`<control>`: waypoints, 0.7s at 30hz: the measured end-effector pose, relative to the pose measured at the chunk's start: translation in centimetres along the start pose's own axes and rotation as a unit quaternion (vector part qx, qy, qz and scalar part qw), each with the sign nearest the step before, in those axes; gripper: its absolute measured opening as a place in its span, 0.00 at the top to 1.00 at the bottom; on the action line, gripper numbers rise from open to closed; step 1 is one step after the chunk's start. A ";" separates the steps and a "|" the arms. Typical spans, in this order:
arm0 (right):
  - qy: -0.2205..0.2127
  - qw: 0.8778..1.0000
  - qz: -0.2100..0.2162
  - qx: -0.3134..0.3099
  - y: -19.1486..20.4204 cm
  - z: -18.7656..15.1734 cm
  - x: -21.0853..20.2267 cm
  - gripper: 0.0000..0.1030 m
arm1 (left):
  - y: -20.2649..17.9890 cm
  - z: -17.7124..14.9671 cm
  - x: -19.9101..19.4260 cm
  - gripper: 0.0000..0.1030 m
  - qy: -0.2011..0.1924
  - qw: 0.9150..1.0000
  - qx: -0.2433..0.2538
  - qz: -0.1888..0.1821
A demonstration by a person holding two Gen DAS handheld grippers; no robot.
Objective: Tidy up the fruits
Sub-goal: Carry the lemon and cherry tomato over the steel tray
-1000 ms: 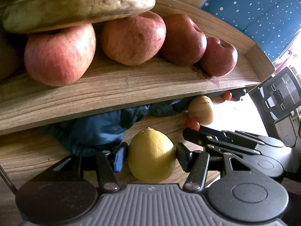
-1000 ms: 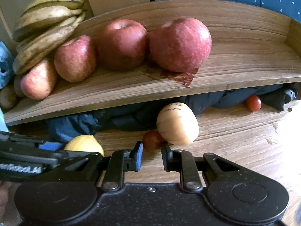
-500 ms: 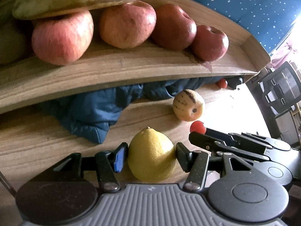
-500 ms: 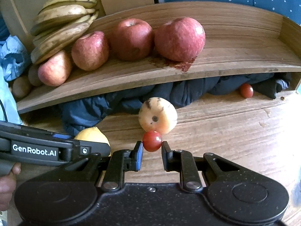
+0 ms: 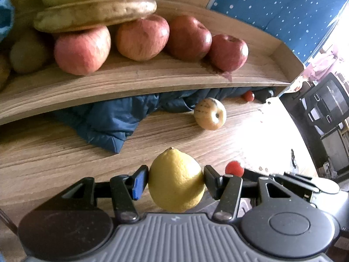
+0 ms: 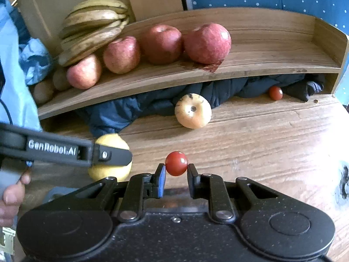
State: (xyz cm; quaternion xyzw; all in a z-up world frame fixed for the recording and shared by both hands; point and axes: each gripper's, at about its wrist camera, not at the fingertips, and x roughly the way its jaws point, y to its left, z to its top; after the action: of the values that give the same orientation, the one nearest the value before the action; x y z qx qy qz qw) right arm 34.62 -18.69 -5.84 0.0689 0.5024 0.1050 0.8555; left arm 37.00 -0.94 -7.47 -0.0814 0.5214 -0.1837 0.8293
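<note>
A: Why was the left gripper (image 5: 176,180) clamped across the oval yellow lemon's (image 5: 176,180) middle?

B: To carry it securely above the wooden table (image 5: 54,152). The right gripper (image 6: 176,171) likewise pinched the small red cherry tomato (image 6: 176,163), likely bound for the curved wooden shelf (image 6: 250,65) of red apples (image 6: 207,42).

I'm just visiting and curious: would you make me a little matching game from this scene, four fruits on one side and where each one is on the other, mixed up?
Things:
1. lemon
2. small red tomato
3. bananas
4. pale striped fruit

Places:
A. lying on the table in front of the dark cloth
B. gripped in the left tongs
C. resting on the apples on the wooden shelf
D. gripped in the right tongs

Pairs: 1-B, 2-D, 3-C, 4-A
</note>
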 end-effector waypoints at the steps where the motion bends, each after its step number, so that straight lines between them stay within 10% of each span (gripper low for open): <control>1: 0.000 1.000 0.003 -0.002 0.1 -0.2 -0.3 0.79 | -0.1 -0.3 -0.3 0.42 -0.004 1.000 -0.003 0.001; 21: 0.031 0.992 0.070 -0.101 3.9 -5.2 -4.0 0.78 | 1.1 -7.4 -5.0 0.42 -0.023 0.997 -0.066 0.038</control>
State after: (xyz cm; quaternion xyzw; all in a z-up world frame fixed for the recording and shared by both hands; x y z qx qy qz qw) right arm 27.77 -15.88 -4.15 0.0139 0.5095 0.2164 0.8327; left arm 28.69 2.40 -6.92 -0.1201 0.5155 -0.1153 0.8405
